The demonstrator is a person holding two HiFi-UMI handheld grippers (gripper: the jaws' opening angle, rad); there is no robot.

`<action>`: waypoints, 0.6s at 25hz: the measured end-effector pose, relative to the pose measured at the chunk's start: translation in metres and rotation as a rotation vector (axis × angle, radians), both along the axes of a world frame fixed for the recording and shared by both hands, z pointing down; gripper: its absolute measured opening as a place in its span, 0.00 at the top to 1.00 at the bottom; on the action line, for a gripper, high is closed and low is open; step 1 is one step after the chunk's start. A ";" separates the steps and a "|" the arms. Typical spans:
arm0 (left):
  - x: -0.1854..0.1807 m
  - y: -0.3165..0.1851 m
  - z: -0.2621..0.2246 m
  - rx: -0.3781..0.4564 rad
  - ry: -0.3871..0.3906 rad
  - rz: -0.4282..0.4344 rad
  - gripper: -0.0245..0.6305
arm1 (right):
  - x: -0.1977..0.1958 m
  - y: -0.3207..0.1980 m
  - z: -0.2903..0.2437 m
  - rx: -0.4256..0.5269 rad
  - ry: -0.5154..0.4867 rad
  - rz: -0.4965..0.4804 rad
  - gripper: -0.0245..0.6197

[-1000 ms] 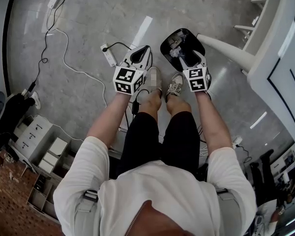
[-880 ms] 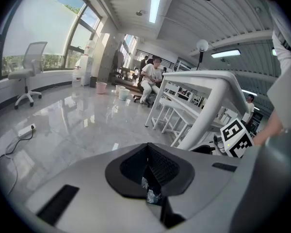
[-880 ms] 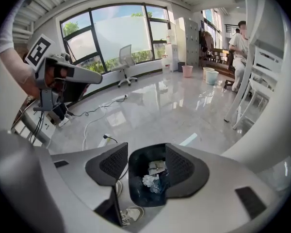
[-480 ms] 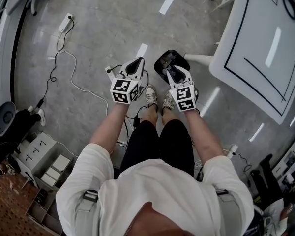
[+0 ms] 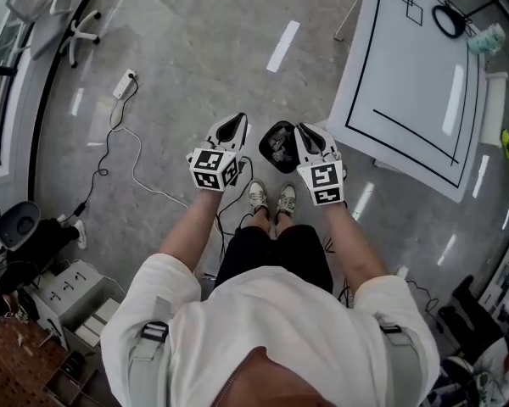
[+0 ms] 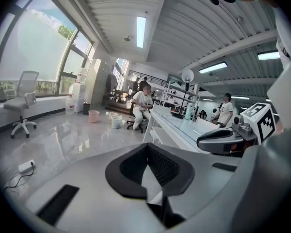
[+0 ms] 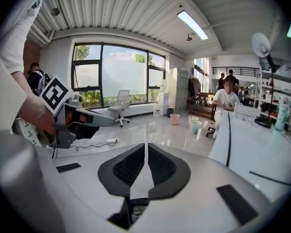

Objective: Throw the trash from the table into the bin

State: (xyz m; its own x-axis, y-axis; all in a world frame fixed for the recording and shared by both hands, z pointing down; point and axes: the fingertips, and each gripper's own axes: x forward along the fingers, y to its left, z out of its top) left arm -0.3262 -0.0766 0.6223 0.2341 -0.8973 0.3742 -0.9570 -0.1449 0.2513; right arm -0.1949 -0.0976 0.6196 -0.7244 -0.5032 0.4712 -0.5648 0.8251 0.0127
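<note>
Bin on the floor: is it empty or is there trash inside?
Not empty. The black bin holds light crumpled trash, seen from the head view.

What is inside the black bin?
Pale crumpled scraps, too small to identify, lie in the black bin. The right gripper, whose empty jaws have just been closing, covers the bin's right side.

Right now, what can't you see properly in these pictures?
- Head view: what lies in the bin is too small and dark to name.
- Head view: the green bits by the table are too small, and the right edge cuts one off.
- Both gripper views: the bin is out of frame; they look across the room, above it.
</note>
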 end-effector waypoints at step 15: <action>0.021 -0.026 -0.143 0.200 -0.028 0.063 0.95 | 0.068 -0.050 -0.166 0.219 -0.144 0.186 0.95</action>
